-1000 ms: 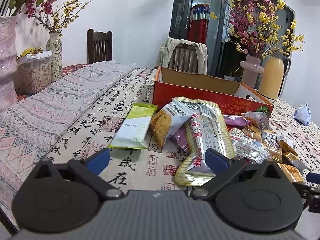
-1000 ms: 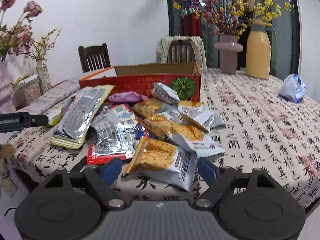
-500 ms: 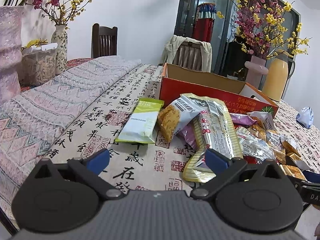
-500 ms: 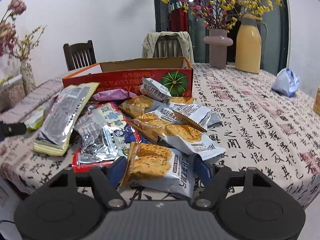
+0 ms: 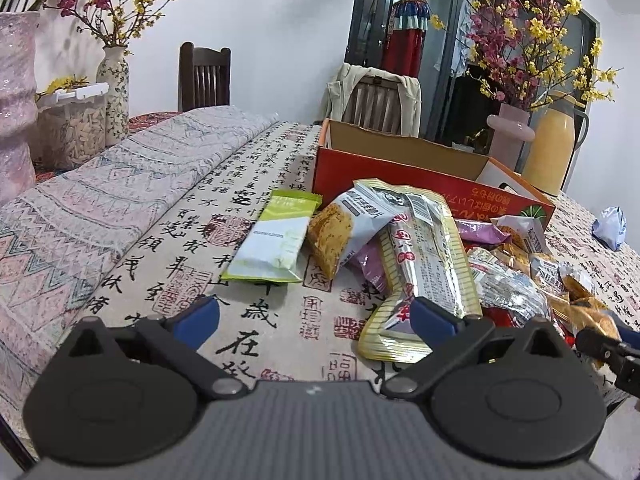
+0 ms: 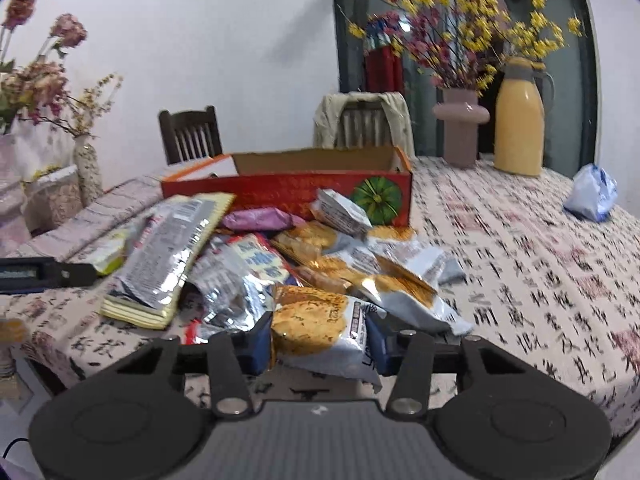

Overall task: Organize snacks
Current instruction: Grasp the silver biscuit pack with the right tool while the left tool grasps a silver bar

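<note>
Crinkly silver-and-orange foil packet of crackers looks light, soft and slippery, with brittle contents; best taken by its flat near end, gently. It lies at the near edge of the snack pile, at 6 o'clock from the red cardboard box. Right gripper points slightly downward, jaws closing around this packet. Left gripper hovers with jaws wide apart, empty, above the printed tablecloth
</note>
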`<state>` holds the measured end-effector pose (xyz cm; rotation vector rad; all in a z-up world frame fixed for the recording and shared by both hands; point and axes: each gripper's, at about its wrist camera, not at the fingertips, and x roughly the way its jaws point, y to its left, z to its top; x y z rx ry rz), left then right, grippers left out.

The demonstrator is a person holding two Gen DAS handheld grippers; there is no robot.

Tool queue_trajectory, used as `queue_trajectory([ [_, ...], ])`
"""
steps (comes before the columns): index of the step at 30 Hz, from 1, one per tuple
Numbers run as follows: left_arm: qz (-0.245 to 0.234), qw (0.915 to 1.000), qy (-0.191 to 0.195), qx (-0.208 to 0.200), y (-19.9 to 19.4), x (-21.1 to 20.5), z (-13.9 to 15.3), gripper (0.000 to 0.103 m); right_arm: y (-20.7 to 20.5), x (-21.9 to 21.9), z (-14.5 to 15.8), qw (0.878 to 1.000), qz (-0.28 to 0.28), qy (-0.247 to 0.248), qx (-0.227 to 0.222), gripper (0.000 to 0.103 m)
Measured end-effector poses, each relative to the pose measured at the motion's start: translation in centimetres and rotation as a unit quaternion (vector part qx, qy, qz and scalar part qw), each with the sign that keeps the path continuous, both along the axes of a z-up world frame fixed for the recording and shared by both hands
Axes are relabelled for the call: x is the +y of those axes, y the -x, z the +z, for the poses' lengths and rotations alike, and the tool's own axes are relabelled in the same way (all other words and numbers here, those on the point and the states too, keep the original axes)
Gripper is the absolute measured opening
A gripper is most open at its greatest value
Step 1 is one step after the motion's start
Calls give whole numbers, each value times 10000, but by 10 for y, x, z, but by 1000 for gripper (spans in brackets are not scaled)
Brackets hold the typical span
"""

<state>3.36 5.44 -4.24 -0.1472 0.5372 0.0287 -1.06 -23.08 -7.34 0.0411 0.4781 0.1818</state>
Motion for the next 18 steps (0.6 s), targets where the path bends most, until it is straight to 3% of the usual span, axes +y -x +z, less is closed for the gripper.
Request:
queue_trajectory([
  [18,-343,9987,-79,362,-41,-43,4,103,-22,-1,18,9978,283,-286,-520,47],
])
